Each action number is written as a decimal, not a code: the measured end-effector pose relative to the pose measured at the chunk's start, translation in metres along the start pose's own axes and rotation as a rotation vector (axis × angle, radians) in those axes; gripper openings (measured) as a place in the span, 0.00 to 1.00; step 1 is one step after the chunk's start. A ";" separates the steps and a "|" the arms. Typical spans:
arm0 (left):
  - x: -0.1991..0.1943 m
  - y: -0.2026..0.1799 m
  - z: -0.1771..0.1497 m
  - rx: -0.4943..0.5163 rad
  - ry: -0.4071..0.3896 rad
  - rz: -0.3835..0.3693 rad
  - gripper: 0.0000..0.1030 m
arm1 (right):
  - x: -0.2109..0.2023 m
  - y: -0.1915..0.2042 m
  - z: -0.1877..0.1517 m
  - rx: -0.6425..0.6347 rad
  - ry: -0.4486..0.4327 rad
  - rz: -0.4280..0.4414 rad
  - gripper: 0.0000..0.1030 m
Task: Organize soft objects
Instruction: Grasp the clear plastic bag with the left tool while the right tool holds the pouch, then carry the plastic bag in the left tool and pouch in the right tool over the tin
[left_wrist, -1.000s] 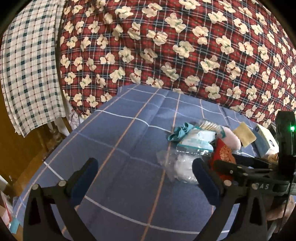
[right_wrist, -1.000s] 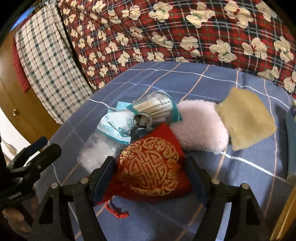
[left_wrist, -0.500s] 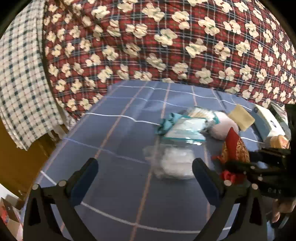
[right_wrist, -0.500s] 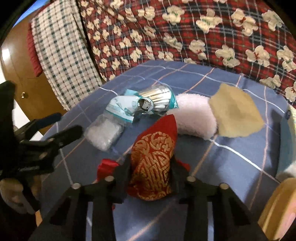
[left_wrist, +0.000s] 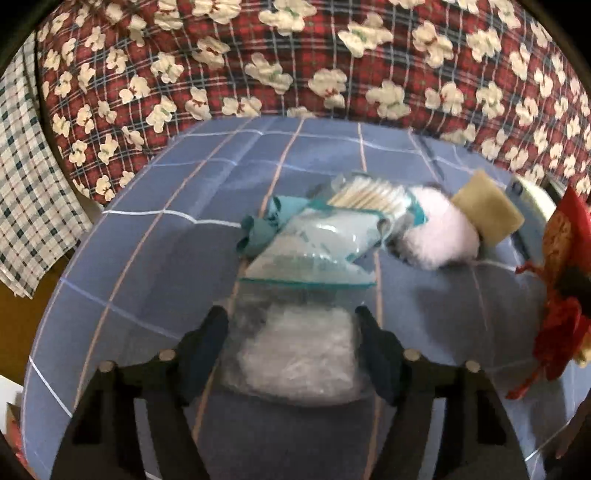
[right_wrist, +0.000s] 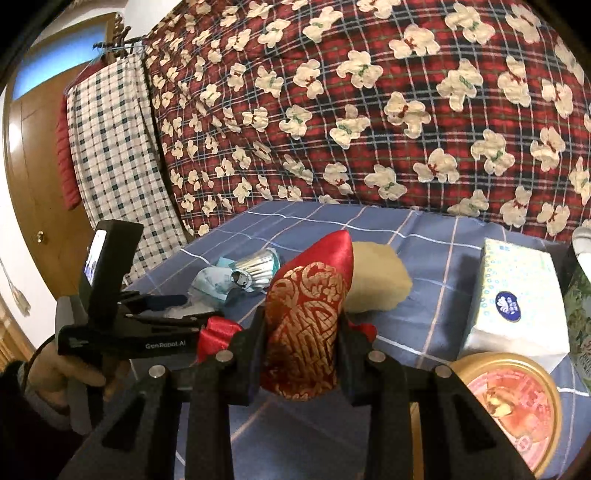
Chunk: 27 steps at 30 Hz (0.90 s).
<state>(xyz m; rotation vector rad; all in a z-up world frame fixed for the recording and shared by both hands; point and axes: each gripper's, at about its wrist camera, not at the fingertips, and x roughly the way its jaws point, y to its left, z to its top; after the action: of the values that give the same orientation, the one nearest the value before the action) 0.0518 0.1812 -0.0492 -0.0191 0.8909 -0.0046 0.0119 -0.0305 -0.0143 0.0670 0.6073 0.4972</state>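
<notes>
red pouch: a shiny red cloth pouch with gold swirls (right_wrist: 306, 325) is up off the bed, with its pointy end up.
right gripper: the black right gripper (right_wrist: 301, 354) is clenched on the red pouch, with one pad pressing each side.
left gripper: the black left gripper (left_wrist: 291, 343) has just been closing its jaws. a clear plastic bag of white fluff (left_wrist: 295, 350) lies between them. the pads look right at the sides of the bag, but i cannot tell if they press it yet.
blue sheet: a blue bed sheet with thin white and orange lines (left_wrist: 147, 258) is under all the things.
pile: a light blue plastic pack (left_wrist: 317, 247) lies just past the fluff bag. a pack of cotton sticks (left_wrist: 373, 195) and a fluffy pink-white pad (left_wrist: 439, 236) are behind it, touching. a flat yellow sponge (left_wrist: 487, 210) is beside the pad.
right side: a white tissue box with blue dots (right_wrist: 517, 295) sits near a round gold tin (right_wrist: 517, 402).
back: a red checked blanket with white flowers (right_wrist: 369, 110) hangs behind the bed.
</notes>
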 end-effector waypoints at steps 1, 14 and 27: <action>0.000 0.000 0.000 0.003 0.002 -0.001 0.60 | 0.001 0.000 0.000 0.001 0.003 0.003 0.35; -0.046 0.008 -0.031 -0.024 -0.157 -0.061 0.48 | -0.017 0.000 0.002 0.006 -0.079 0.018 0.35; -0.089 -0.014 -0.034 -0.027 -0.352 -0.109 0.48 | -0.049 -0.005 -0.003 -0.036 -0.160 -0.002 0.35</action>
<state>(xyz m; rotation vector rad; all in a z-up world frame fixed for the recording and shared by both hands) -0.0311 0.1673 -0.0009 -0.0907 0.5366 -0.0884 -0.0223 -0.0578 0.0082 0.0711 0.4420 0.4960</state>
